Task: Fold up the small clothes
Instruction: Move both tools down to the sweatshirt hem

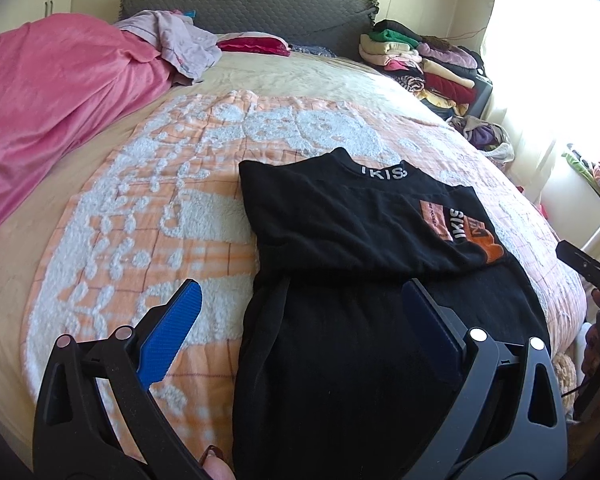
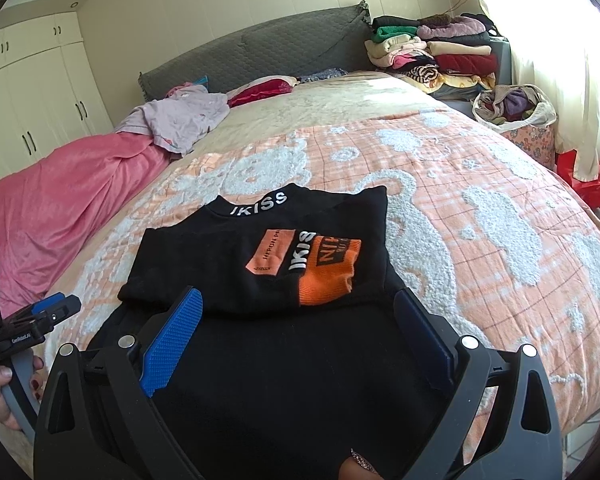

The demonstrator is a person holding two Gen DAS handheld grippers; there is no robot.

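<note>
Nearest, left gripper (image 1: 300, 312) with blue fingers (image 1: 170, 332) spread wide, gripping nothing, above the left part of the black top (image 1: 340, 240). Right gripper (image 2: 298, 320) also spread wide and bare, above the near half. Black top partly folded, flat on the orange and white blanket (image 2: 480, 200) in the middle of the bed. Farther left, pink cover (image 1: 52, 120). Far right, stack of folded clothes (image 2: 432, 48).
</note>
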